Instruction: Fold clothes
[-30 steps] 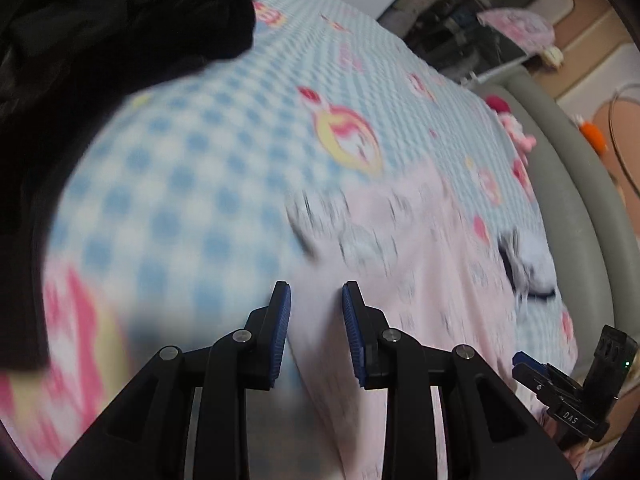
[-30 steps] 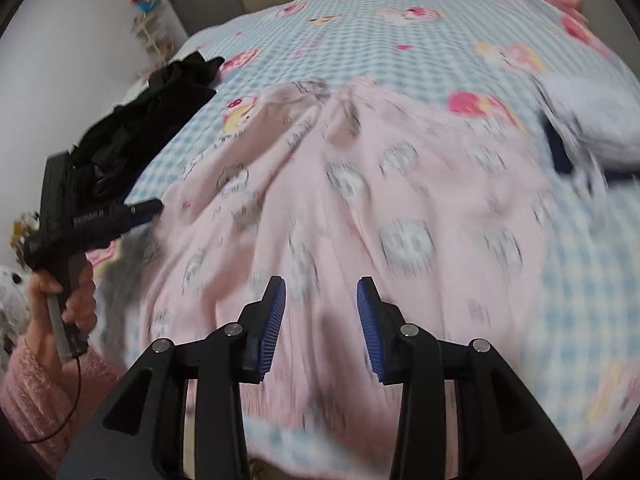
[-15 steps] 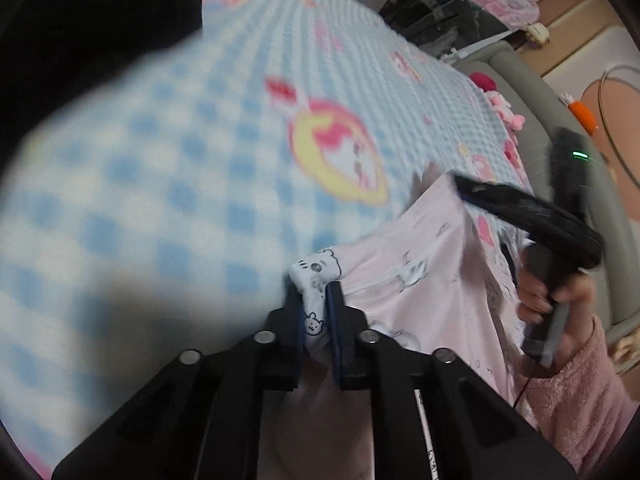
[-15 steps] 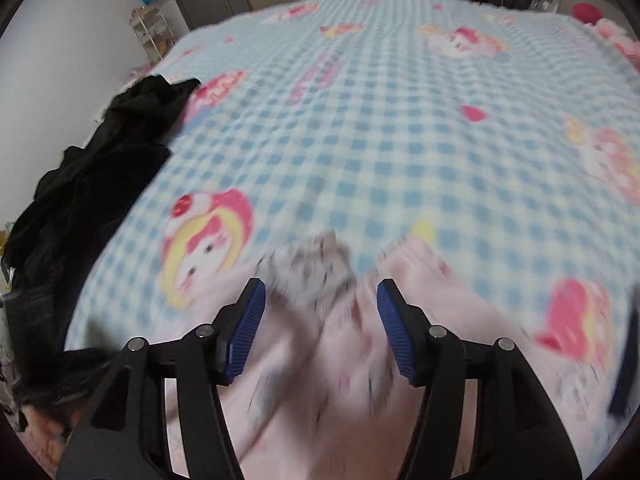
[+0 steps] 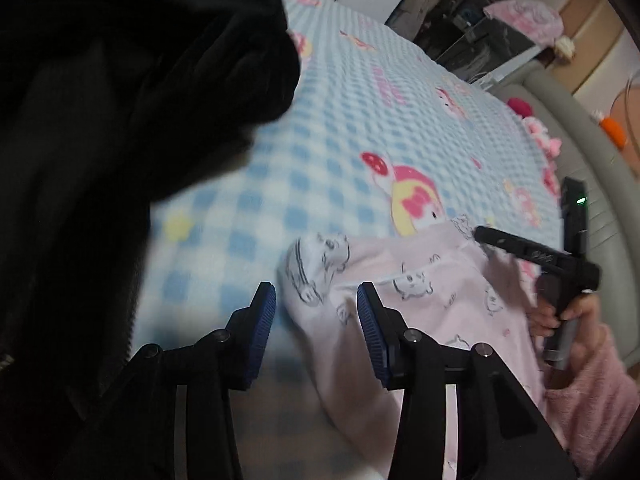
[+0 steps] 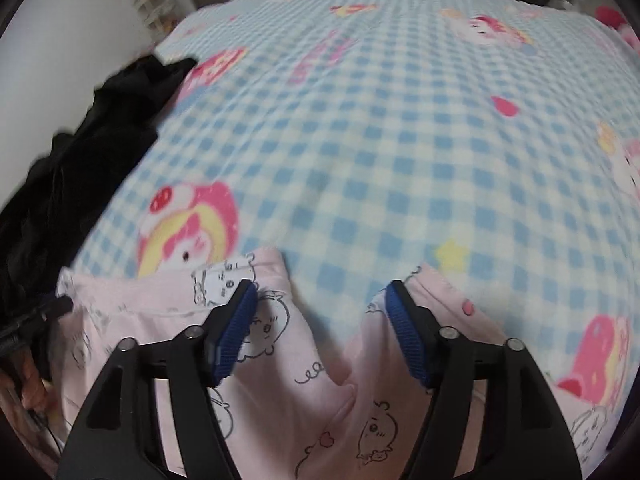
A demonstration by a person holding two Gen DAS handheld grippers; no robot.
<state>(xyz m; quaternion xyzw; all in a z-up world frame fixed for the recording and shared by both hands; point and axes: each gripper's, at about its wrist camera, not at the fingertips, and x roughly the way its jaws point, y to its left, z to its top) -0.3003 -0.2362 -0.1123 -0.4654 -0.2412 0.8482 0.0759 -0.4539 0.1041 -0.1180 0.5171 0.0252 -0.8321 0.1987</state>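
The pink cartoon-print pyjama garment (image 5: 436, 312) lies at the near edge of the bed (image 6: 400, 140), on its blue checked blanket. The left tool (image 5: 316, 312) has just been opening – a turned-back corner of the fabric sits between its parted pads, unpinched. The right tool (image 6: 320, 320) has also been opening, jaws wide over the garment's two far corners. A black garment (image 5: 120, 120) is heaped at the left.
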